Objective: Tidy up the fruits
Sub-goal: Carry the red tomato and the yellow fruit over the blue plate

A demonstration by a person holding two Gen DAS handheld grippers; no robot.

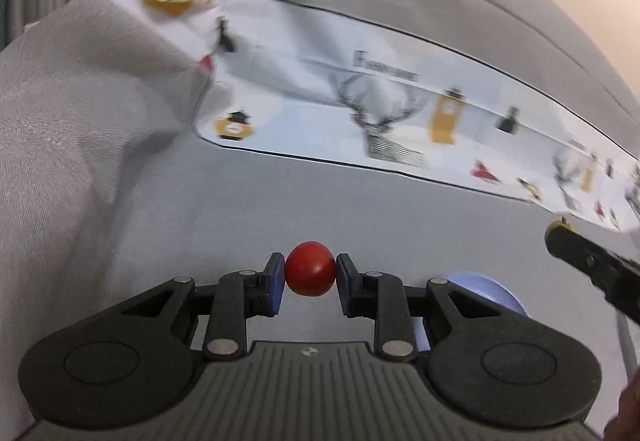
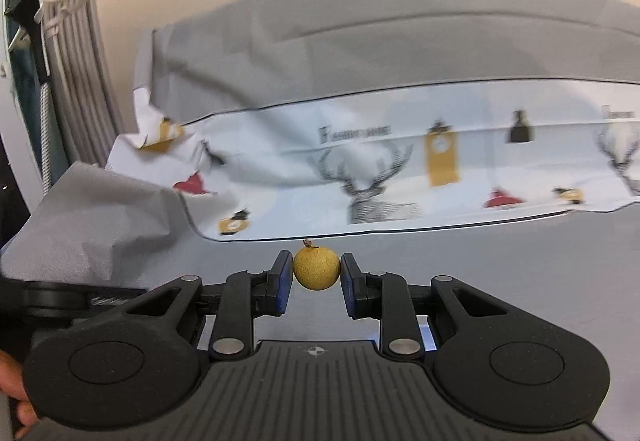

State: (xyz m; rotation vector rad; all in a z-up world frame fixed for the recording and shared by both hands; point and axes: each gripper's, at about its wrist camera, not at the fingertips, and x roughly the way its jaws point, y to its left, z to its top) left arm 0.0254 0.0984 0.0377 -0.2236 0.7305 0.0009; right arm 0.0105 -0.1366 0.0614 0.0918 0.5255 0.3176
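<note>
**Both grippers loaded, one fruit each, above the grey surface**

Ribbed grey housing fills the bottom of my left wrist view, with the black linkage arms reaching forward from it. At their tips the left gripper (image 1: 310, 275) has its blue pads pressed on either side of a small round glossy red fruit (image 1: 311, 268); the jaws stand only as far apart as the fruit is wide. The fruit hangs clear of the smooth grey tabletop (image 1: 240, 209) below it, and the gripper tilts down toward that surface. Just behind the right-hand linkage I can see part of a pale blue rounded container (image 1: 496, 291), mostly hidden, so I cannot tell its shape. At the right edge of this view a black finger of the other gripper pokes in, with a bit of yellow at its tip.

On my right wrist view the right gripper (image 2: 316, 271) is clamped the same narrow way on a small round matte yellow fruit with a brown stem stub (image 2: 317, 268), the stem pointing up. It too is held off the tabletop, and this gripper points less steeply downward. Part of a hand shows at the lower left corner, behind the gripper body.

Beyond both fruits lies a white cloth printed with deer heads and yellow and red figures (image 2: 400, 169), partly covered by a crumpled grey fabric (image 1: 80, 101).
</note>
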